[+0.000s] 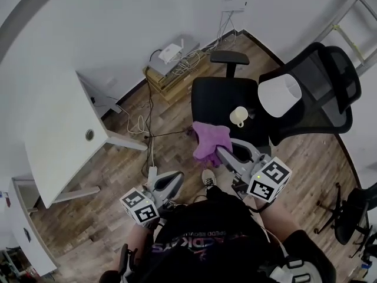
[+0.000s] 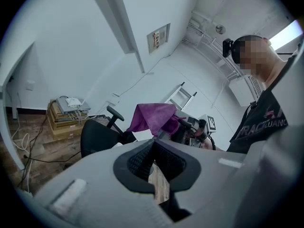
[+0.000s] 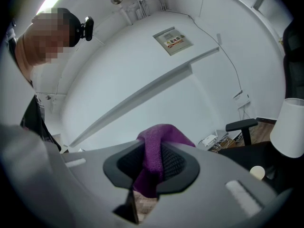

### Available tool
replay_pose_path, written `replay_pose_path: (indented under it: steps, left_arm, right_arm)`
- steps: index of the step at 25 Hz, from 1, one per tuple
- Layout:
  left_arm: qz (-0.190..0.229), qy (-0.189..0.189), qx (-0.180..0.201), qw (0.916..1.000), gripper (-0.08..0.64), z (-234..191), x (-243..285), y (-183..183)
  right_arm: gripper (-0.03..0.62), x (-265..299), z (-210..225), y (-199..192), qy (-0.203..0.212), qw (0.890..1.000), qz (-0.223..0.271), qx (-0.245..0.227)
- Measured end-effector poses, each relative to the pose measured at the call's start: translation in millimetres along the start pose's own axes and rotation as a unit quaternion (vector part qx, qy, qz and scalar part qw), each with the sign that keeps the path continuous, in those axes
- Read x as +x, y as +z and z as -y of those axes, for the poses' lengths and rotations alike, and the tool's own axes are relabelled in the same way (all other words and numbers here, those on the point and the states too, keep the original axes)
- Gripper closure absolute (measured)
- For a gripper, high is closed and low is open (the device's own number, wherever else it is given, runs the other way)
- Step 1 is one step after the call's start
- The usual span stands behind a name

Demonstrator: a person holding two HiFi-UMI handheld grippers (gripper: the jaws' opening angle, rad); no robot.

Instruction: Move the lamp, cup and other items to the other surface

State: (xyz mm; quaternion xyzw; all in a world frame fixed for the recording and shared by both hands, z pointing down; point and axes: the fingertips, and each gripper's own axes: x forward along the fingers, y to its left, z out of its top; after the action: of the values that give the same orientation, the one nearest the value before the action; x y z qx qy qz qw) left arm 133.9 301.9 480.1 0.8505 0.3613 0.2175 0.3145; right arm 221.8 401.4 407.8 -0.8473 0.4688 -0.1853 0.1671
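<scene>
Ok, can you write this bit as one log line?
right gripper: shut on purple cloth | left gripper: shut, empty | lamp, cup: on office chair

Cloth [image 1: 211, 141]: purple, soft, crumpled; pinched between jaws of right gripper [image 1: 222, 152], hangs in folds over front edge of seat [image 1: 215, 102].
Cup [image 1: 238, 116]: small, cream, upright on black seat.
Lamp [image 1: 280, 96]: white shade, tilted, just beside cup, close to backrest.

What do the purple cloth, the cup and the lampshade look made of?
Purple cloth: soft fabric, perhaps microfibre; it drapes in folds, with a nubbly surface. Cup: smooth cream, likely glazed ceramic, possibly plastic. Lampshade: matte white, fabric or paper; cannot tell which.
</scene>
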Motion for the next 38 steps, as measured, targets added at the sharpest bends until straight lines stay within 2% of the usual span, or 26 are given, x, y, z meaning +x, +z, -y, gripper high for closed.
replay_pose_path:
  steps: [8,12,16,22,29,33,38]
  left_arm:
    - [-0.017,0.010,-0.026,0.9995,0.560,-5.6,56.6,-10.4]
    - [-0.024,0.016,-0.037,0.9989,0.560,-11.7,66.1,-12.8]
    - [-0.031,0.030,-0.053,0.9976,0.560,-21.4,60.5,-18.3]
    - [-0.022,0.072,-0.076,0.9942,0.560,-30.2,41.0,-22.7]
    - [-0.004,0.126,-0.107,0.9862,0.560,-34.4,13.3,-39.0]
    - [0.005,0.151,-0.121,0.9810,0.560,-36.3,4.0,-47.0]
    - [0.015,0.180,-0.139,0.9736,0.560,-41.9,-7.9,-57.7]
  right_arm:
    - [0.522,-24.6,92.7,10.5,-0.055,0.998,-0.006,0.024]
    - [0.522,-30.4,142.0,6.6,-0.104,0.994,-0.017,0.018]
    - [0.522,-23.8,194.7,-18.6,-0.150,0.987,-0.050,0.012]
    - [0.522,10.9,260.5,-73.4,-0.176,0.978,-0.097,0.056]
    - [0.522,74.2,342.7,-146.6,-0.213,0.956,-0.181,0.090]
    - [0.522,95.1,378.7,-173.9,-0.246,0.938,-0.215,0.116]
    - [0.520,104.7,410.0,-208.4,-0.282,0.916,-0.257,0.124]
